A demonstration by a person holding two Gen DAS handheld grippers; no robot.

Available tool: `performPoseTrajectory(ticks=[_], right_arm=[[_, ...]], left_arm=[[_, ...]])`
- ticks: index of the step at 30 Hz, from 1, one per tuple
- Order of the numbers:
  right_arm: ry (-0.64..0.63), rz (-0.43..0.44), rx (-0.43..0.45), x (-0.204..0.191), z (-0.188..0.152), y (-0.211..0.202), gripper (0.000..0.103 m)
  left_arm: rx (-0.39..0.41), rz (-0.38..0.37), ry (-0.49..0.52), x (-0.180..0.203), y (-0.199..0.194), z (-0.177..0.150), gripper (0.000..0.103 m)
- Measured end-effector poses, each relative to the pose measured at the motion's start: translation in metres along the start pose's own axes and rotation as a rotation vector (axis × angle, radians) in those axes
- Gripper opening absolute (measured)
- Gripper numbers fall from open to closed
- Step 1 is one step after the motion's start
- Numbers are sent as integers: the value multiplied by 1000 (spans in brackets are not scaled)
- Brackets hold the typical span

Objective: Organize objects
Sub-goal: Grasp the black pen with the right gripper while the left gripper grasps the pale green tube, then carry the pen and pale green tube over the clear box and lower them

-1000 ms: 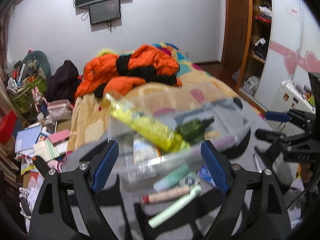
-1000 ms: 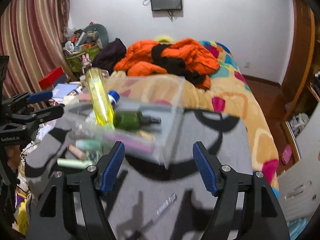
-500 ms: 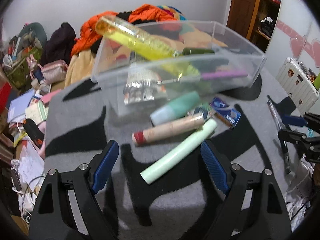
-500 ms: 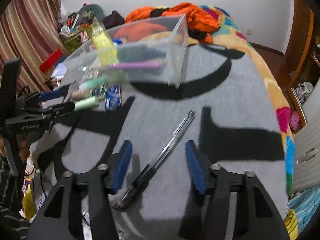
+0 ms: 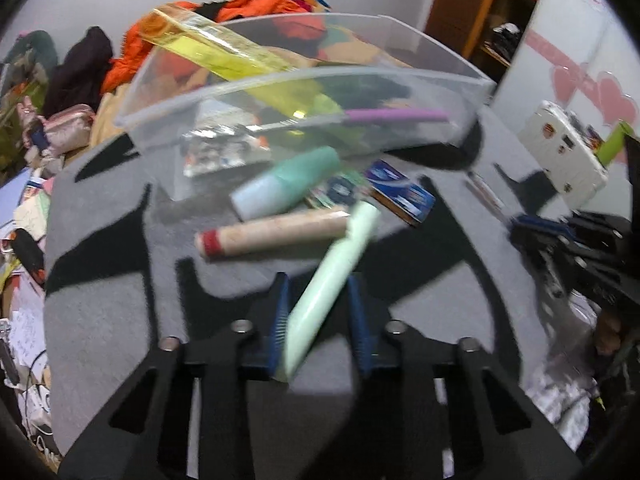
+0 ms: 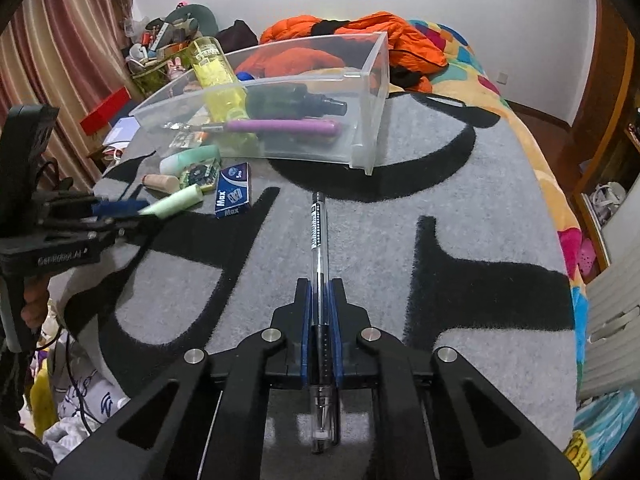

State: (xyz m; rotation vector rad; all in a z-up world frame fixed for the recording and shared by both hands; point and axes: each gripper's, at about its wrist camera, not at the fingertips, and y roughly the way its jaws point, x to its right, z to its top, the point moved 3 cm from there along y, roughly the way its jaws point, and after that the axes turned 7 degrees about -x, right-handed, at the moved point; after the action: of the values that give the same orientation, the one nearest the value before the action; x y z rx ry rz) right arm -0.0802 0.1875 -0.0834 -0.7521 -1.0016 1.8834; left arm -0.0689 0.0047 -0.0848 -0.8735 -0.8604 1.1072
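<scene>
Between the blue pads of the right gripper (image 6: 320, 300) lies a clear pen (image 6: 319, 240); the jaws have just been closing and now press on its dark grip section. The pen's long axis runs straight along the fingers, its tip toward the camera and its far end toward the clear bin, the barrel lying on the grey-and-black blanket (image 6: 460, 208).

The left gripper (image 5: 318, 304) has likewise just been closing, and its jaws are narrow around the near end of a pale green tube (image 5: 332, 280). The tube slants up and to the right, away from the camera, its far end reaching toward the blue box; the frame is blurred there, but the pads appear to touch its sides.

Just beyond the tube, loose on the blanket, are a beige tube with a red cap (image 5: 272, 236) lying crosswise, a mint bottle (image 5: 286, 188), a small green packet (image 6: 200, 174) and a blue box (image 5: 402, 192) printed "Max".

Behind them stands a clear plastic bin (image 6: 372, 120). In it a tall yellow bottle (image 6: 218, 76) leans against the left wall, its end sticking out above the rim. A dark green bottle (image 6: 294, 104) lies on its side, cap to the right, and a purple-handled tool (image 6: 280, 126) lies along the front wall. A silvery packet (image 5: 216, 152) lies at the bin's left end.

Beyond the bin, an orange jacket (image 6: 340, 40) is heaped on the bed.
</scene>
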Motion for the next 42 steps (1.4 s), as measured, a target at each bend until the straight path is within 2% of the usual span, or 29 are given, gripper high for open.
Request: performPoseTrajectory(ticks=[3, 7, 11, 14, 19, 23, 29, 35, 42], right_arm=[[-23, 9, 17, -5, 4, -4, 8], [-35, 17, 33, -9, 12, -5, 8], [-40, 32, 58, -13, 19, -12, 8], [-45, 37, 84, -15, 23, -20, 8], [-47, 32, 135, -15, 30, -34, 8], [-43, 43, 185, -15, 39, -49, 8], [-43, 40, 272, -14, 63, -68, 8], [-38, 25, 378, -8, 99, -91, 8], [-78, -1, 435, -13, 144, -96, 8]], left_arm=[[-24, -52, 24, 12, -3, -7, 15], [-32, -30, 53, 20, -3, -6, 15], [-45, -51, 39, 19, 5, 7, 15], [-24, -46, 79, 23, 10, 13, 15], [8, 5, 123, 31, 8, 11, 15], [67, 25, 130, 38, -10, 7, 15], [189, 13, 72, 30, -52, 24, 15], [298, 21, -38, 2, -83, 49, 15], [341, 62, -172, -38, -91, 79, 15]])
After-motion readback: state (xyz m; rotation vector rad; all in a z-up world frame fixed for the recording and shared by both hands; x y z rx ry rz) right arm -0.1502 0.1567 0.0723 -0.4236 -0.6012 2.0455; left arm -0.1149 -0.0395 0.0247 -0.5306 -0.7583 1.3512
